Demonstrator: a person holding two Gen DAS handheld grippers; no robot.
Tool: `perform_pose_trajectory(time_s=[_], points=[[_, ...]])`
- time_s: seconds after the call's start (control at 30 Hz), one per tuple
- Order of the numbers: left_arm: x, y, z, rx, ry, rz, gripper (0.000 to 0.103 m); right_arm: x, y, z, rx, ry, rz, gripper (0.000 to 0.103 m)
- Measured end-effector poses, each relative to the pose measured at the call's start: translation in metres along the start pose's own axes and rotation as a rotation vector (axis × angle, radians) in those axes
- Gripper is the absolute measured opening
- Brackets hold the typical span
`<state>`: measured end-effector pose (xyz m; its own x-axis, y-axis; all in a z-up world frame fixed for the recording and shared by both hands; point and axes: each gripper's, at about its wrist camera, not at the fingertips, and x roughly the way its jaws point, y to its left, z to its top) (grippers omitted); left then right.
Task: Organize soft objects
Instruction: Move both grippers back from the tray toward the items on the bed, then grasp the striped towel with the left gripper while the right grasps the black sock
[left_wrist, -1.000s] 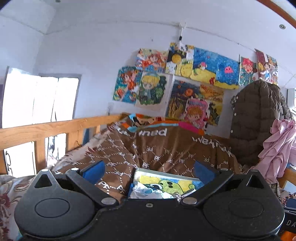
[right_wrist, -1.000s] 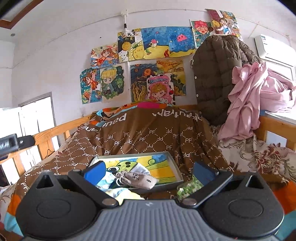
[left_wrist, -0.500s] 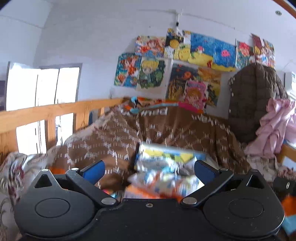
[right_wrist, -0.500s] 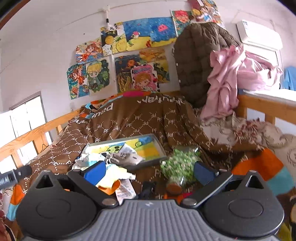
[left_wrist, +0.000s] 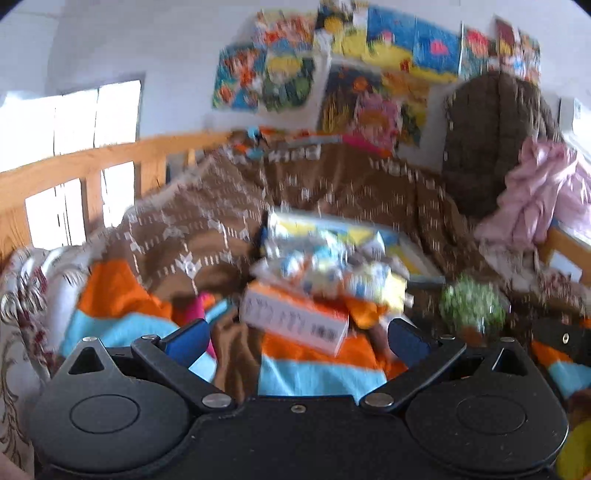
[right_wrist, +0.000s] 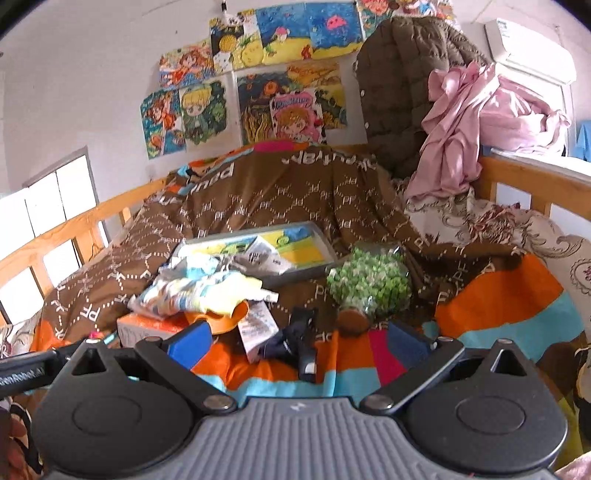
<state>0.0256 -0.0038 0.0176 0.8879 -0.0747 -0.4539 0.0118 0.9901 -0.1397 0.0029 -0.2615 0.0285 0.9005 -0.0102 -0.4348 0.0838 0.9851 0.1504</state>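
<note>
Right wrist view: brown blanket (right_wrist: 280, 192) patterned "PF"; both grippers' jaws apart, empty

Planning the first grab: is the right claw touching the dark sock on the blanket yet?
Apart. The right wrist view shows the right claw open, and the dark sock lies between its blue fingers with blanket showing either side.

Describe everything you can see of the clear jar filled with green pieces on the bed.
The clear jar of small green and white pieces lies tipped on its side on the brown patterned blanket, its brown cork-like lid pointing toward the camera. It sits right of the shallow grey tray. Neither gripper touches it.
</note>
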Motion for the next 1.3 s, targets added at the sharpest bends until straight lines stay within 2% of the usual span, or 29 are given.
perform_pose_trajectory(time_s=[0.1,0.33,0.47,0.6,0.77,0.93,1.1,1.3], points=[[0.008,-0.002,-0.005,0.019,0.035,0.002,0.102,0.006,-0.002,-0.002,0.016,0.034,0.009,0.103],[0.012,-0.008,-0.011,0.053,0.051,0.011,0.102,0.013,0.003,-0.004,-0.007,0.082,0.001,0.103],[0.006,-0.006,-0.007,0.061,0.052,0.025,0.102,0.018,0.007,-0.004,-0.029,0.118,0.007,0.103],[0.008,-0.004,-0.004,0.054,0.074,0.005,0.102,0.026,0.009,-0.002,-0.035,0.157,0.028,0.103],[0.016,-0.010,0.004,0.118,0.080,-0.005,0.102,0.039,0.009,0.002,-0.046,0.200,0.039,0.103],[0.030,-0.009,0.018,0.192,0.092,-0.069,0.102,0.052,0.004,0.004,-0.034,0.220,0.039,0.103],[0.051,-0.009,0.028,0.285,0.084,-0.115,0.102,0.060,0.007,0.009,-0.076,0.227,0.052,0.103],[0.075,-0.007,0.033,0.276,0.061,-0.216,0.102,0.067,0.012,0.014,-0.140,0.232,0.076,0.103]])
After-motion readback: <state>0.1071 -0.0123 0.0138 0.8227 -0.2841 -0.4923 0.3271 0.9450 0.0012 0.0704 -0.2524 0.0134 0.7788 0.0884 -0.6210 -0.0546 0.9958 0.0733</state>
